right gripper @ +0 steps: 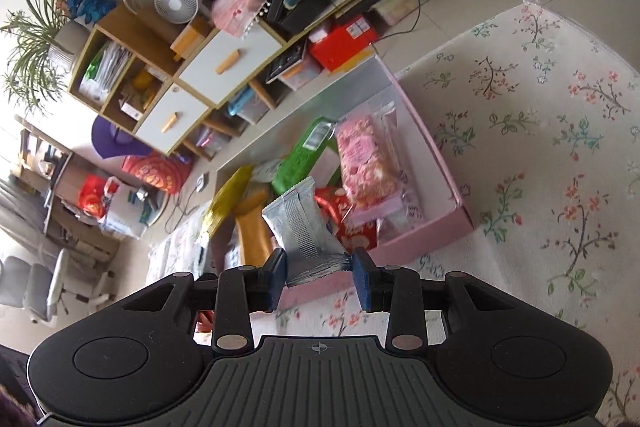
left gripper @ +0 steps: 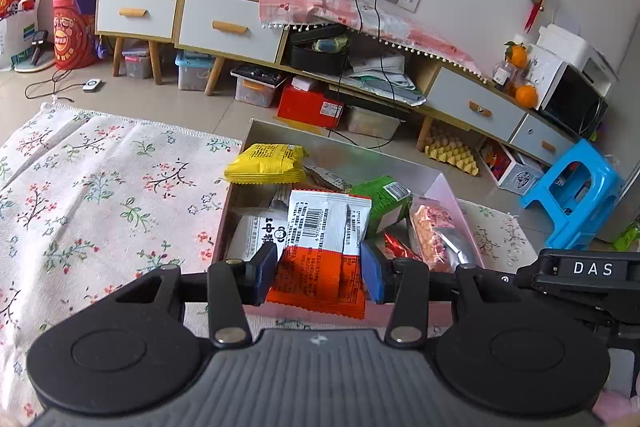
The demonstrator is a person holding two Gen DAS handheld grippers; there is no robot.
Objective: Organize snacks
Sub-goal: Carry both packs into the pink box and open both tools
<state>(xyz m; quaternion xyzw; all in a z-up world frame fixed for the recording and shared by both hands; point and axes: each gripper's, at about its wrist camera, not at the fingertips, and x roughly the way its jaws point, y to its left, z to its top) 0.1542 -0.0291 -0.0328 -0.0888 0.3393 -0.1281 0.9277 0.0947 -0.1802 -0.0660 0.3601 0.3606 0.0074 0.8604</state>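
Floral cloth (left gripper: 100,187) carries a pink box (right gripper: 436,227); left tongs (left gripper: 320,273) clamp an orange-white packet (left gripper: 324,259), right tongs (right gripper: 320,273) clamp a silver packet (right gripper: 300,227), hiding snacks beyond.

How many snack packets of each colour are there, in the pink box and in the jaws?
Yellow packet: 1
Green packet: 1
Orange-and-white packet: 1
Pink packet: 1
Red packet: 1
Silver packet: 1
White packet: 1
Total: 7 that show clearly; others may be hidden underneath.
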